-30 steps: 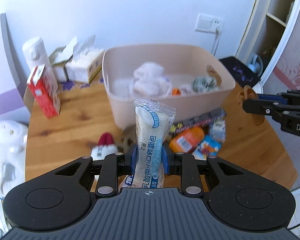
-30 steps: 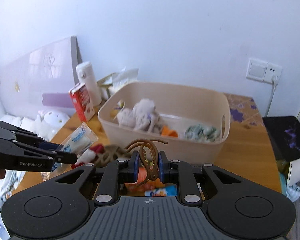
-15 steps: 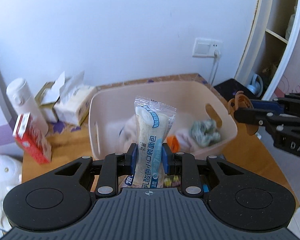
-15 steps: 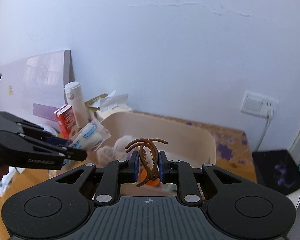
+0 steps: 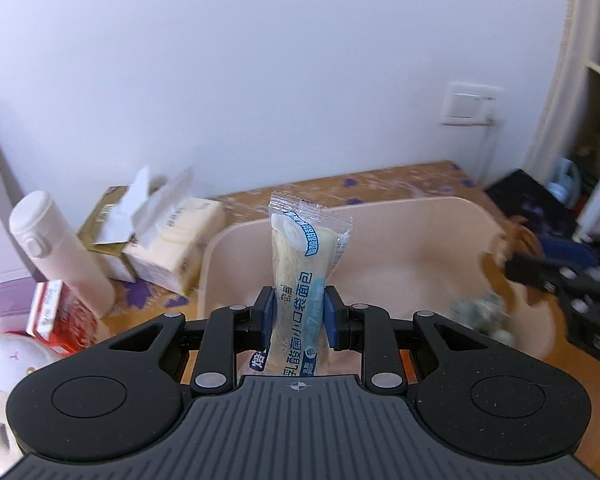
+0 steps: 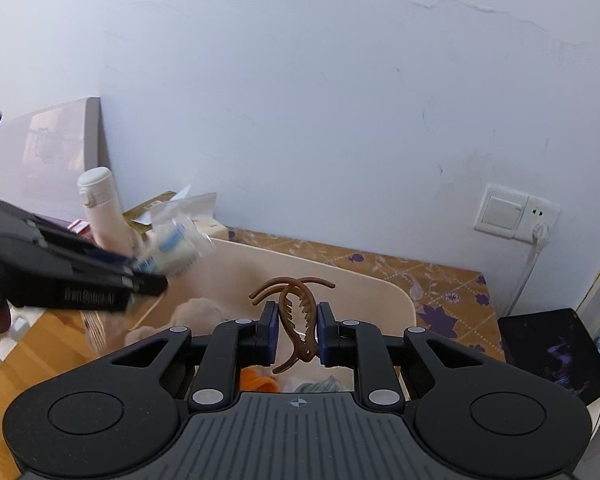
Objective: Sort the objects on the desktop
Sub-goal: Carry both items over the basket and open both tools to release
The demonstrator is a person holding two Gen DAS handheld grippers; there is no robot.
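My left gripper is clenched on a wrapped bread stick, its clear packet printed in blue and white standing upright between the blue pads, raised above the near-left corner of the beige plastic bin. My right gripper grips a brown hair claw clip, teeth uppermost, pinched between both pads over the bin's near side; from the left wrist camera the same clip shows only as a blur at the bin's right rim. The bin sits on a wooden desk whose far edge, against the pale wall, is covered by a patterned brown cloth with purple flowers. Inside the bin lie a pale plush toy, something orange and a green-and-white bundle; more than that I cannot make out. Along the desk's left edge stand a white flask, an open tissue box with a sheet sticking up, a gold-coloured carton just behind it, and a red-and-white carton nearer the front. A white plush figure rests at the desk's near-left corner. On the wall to the right is a white switch and socket plate with a plug and cord hanging from it, and a black object sits beyond the desk's right edge.
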